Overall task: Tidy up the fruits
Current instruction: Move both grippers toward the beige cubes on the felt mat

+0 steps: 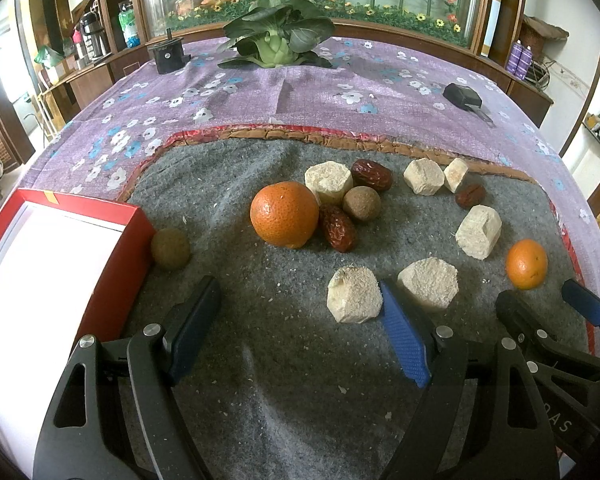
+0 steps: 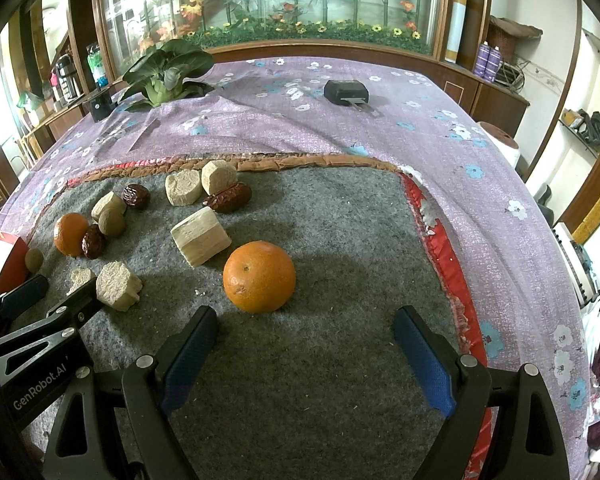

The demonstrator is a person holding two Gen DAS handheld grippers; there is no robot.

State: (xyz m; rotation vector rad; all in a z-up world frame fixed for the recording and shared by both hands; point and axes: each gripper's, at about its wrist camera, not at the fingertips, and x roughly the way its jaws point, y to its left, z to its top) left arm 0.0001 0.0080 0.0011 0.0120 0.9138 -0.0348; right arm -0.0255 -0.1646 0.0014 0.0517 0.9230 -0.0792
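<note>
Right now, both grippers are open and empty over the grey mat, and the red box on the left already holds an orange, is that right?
Not quite: the red box is empty in the left wrist view. Both oranges lie on the grey mat. The left gripper and right gripper are open and empty.

Both wrist cameras ride low over the grey mat [image 1: 284, 360], facing the far cabinet, sharing the fruit pile from neighbouring angles.

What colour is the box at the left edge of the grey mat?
The box is red outside with a white inside, clearest in the left wrist view.
</note>
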